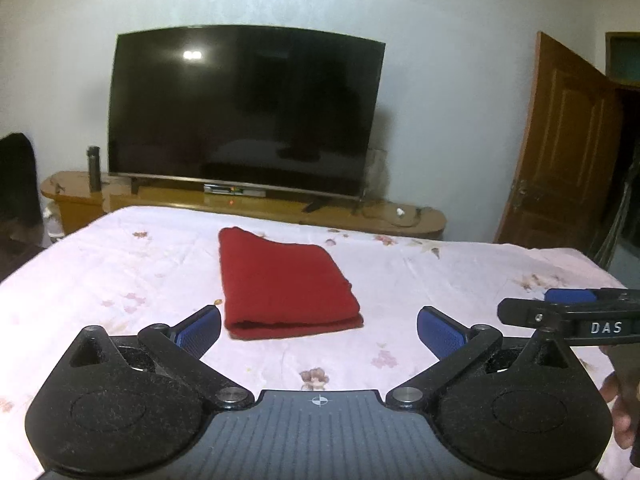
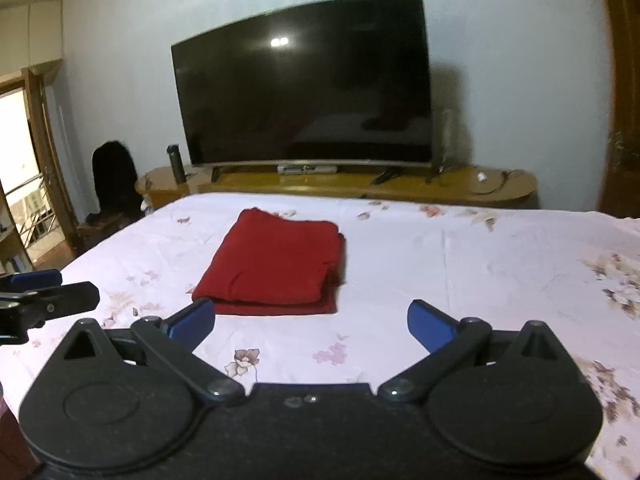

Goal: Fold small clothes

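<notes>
1. Currently, a red garment is seen lying folded into a compact rectangle on the bed, with a folded edge turned toward both cameras and layered edges visible along its right side.
2. The bed is covered with a pale pink sheet printed with faded flowers; the garment is placed about mid-width, toward the far end.
3. The left gripper is held above the sheet, short of the garment's near edge. Its blue-padded fingers are spread wide; nothing is held between them and the cloth is not touched.
4. The right gripper is likewise held short of the garment, its blue pads spread to full width, with only bare sheet between them. The garment appears ahead and to its left.
5. Each gripper is seen from the other's camera at the frame edge, side by side and apart.
6. Part of a hand is visible at the right edge of the left wrist view, beneath the right gripper.
7. Beyond the bed, a dark television is noted on a low wooden cabinet, with a dark cylindrical object standing at the cabinet's left end.
8. A brown wooden door is seen standing open at right.
</notes>
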`<act>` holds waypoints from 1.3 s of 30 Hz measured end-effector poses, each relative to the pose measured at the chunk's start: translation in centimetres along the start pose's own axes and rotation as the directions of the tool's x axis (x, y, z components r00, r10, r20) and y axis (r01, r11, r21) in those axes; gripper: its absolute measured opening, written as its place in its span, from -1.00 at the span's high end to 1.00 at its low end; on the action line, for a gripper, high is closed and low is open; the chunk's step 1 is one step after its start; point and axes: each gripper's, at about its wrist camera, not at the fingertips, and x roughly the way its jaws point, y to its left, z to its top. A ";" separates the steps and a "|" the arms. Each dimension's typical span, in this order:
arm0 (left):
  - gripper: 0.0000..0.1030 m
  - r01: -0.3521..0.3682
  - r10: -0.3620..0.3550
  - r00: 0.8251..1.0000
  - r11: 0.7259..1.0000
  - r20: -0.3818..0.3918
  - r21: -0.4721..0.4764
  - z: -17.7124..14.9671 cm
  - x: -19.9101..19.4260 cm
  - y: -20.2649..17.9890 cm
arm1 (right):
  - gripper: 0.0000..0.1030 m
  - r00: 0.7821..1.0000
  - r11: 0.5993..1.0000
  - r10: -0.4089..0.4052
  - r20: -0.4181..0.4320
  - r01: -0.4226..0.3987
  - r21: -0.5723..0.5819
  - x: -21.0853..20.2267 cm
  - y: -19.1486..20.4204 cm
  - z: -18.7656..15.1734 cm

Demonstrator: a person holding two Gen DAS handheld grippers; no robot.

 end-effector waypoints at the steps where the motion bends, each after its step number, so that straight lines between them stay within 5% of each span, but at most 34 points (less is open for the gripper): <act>1: -1.00 -0.011 0.011 1.000 1.000 0.001 -0.004 -0.3 -0.8 -0.2 | -0.99 1.000 1.000 0.001 0.005 -0.001 0.003 -0.7 0.2 -0.3; 12: -1.00 0.010 -0.009 0.998 0.999 0.056 -0.031 -1.5 -5.2 -1.1 | -0.99 0.999 0.999 -0.024 0.044 0.025 -0.027 -5.8 1.8 -2.0; 39: -1.00 0.045 -0.045 0.996 0.999 0.080 -0.009 -0.8 -5.0 -1.1 | -0.99 0.994 0.998 -0.058 0.093 0.061 -0.031 -7.2 3.3 -1.3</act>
